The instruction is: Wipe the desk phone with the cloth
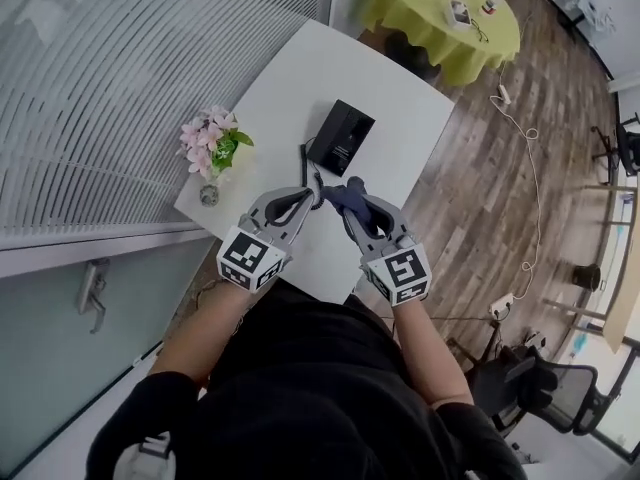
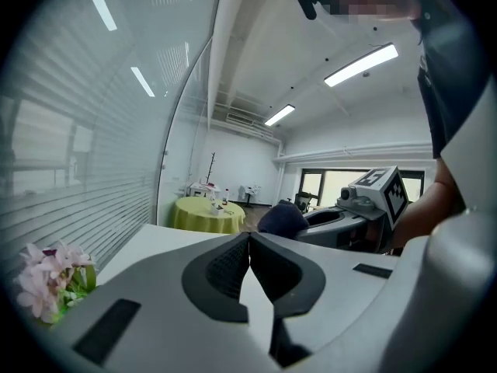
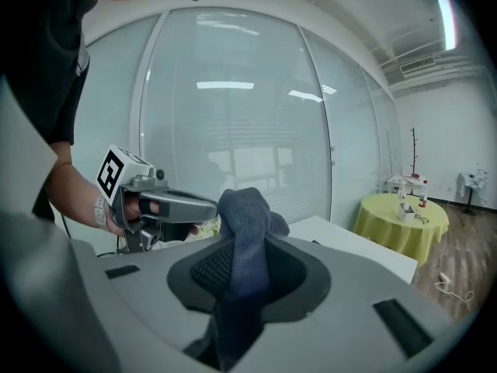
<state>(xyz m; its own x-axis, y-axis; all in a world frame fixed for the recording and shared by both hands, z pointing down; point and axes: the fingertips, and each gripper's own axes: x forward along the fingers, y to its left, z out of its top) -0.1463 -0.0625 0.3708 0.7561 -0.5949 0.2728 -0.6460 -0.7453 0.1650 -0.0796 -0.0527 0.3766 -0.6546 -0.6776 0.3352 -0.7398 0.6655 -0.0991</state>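
Lying flat on the white table (image 1: 400, 98), the black desk phone (image 1: 341, 136) is set with its long axis slanting away and rightward. Just short of its near end, the dark blue cloth (image 3: 245, 208) is clamped upright in the right gripper (image 1: 352, 203). The left gripper (image 2: 248, 241) is closed on nothing, its jaws touching.
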